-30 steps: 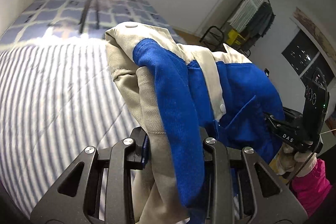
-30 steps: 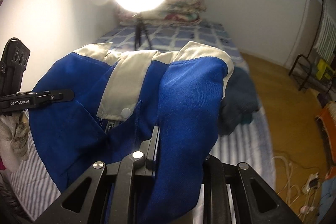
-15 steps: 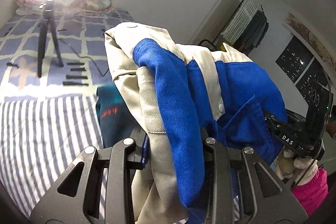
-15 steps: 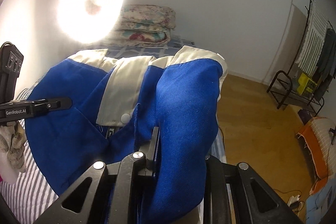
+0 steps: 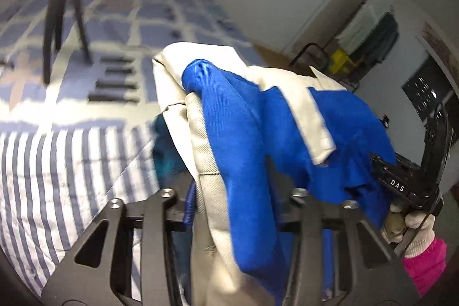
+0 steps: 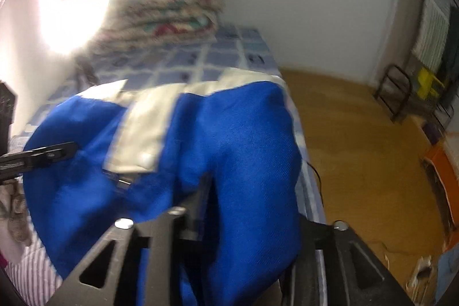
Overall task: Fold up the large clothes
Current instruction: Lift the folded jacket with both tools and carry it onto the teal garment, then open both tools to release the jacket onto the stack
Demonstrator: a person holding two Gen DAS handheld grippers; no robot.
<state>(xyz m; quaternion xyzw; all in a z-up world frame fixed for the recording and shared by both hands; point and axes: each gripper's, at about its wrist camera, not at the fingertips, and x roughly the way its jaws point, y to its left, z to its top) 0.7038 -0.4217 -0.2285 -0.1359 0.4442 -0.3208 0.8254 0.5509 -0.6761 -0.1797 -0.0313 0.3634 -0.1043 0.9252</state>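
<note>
Grippers left (image 5: 241,205) and right (image 6: 246,208) angle downward over the bed (image 5: 57,162), jaws opening with the blue-and-cream jacket (image 5: 252,134) bunched between them. Only the left wrist view shows a gloved hand (image 5: 410,222); only the right shows wooden floor (image 6: 358,148).

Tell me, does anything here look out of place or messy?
Mostly the blue and cream jacket: it hangs bunched between the left gripper and right gripper, whose jaws are opening. A dark teal garment lies crumpled on the striped bed beneath.
</note>
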